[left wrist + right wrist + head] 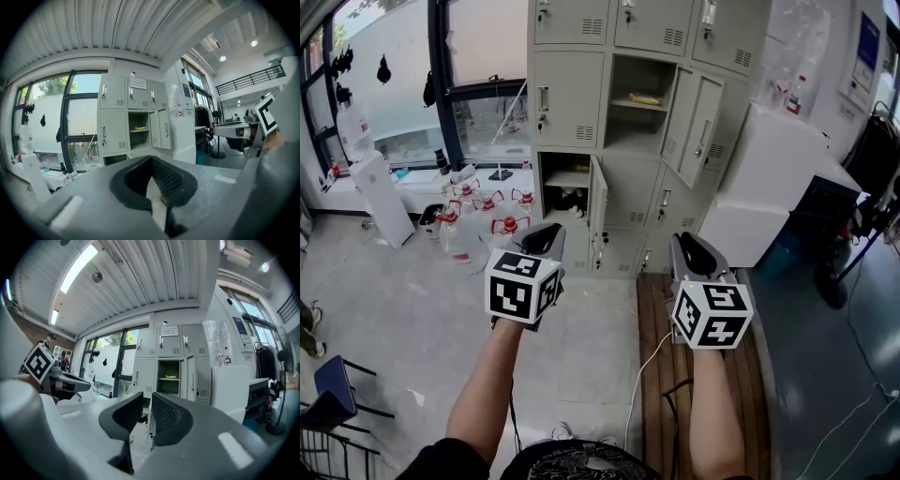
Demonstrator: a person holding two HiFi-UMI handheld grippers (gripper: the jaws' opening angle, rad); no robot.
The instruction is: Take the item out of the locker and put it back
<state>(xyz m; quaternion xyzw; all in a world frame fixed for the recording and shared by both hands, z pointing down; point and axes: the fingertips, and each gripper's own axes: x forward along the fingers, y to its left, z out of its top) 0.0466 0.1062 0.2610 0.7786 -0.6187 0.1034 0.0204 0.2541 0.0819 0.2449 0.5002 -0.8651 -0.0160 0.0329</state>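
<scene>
- The yellow item (644,99) lies crosswise on the open locker (572,94) shelf, well ahead of and above both grippers
- The right gripper (687,240), jaws narrowly apart and empty, looks nearer; the left gripper (546,234) is pinched together, empty

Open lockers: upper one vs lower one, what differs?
The upper open locker sits in the middle column; the lower open locker is one column left. The upper shows a yellow item on its shelf; the lower holds dark things. Both are grey and stand open.

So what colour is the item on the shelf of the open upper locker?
The item is yellow; the head view shows it best.
</scene>
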